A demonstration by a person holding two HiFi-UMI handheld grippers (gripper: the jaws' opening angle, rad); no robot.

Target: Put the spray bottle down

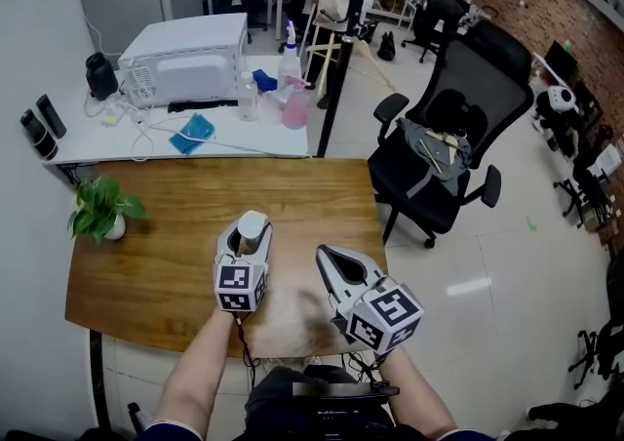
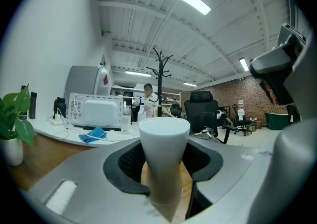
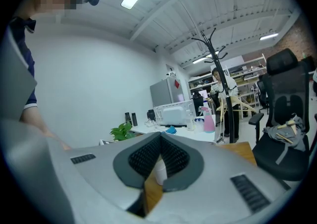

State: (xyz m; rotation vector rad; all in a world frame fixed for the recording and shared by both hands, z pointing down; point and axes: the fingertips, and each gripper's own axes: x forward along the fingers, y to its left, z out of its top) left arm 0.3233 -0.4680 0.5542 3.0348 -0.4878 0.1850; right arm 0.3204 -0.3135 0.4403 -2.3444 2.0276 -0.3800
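Observation:
A white tapered bottle [image 1: 252, 225] stands upright between the jaws of my left gripper [image 1: 251, 231], over the middle of the wooden table [image 1: 166, 190]. In the left gripper view the bottle [image 2: 164, 141] fills the gap, with both dark pads [image 2: 130, 166] against its sides. Its base is hidden behind the jaws, so I cannot tell whether it rests on the table. My right gripper [image 1: 325, 254] hovers just to its right, shut with nothing in it. In the right gripper view the jaw tips of the right gripper [image 3: 158, 140] meet, and the bottle [image 3: 160, 171] shows beyond them.
A potted plant [image 1: 100, 207] sits at the table's left edge. Behind it a white desk holds a microwave [image 1: 185, 59], a pink spray bottle [image 1: 295, 105] and a blue cloth [image 1: 193, 132]. A black pole [image 1: 341, 49] and an office chair [image 1: 453, 141] stand to the right.

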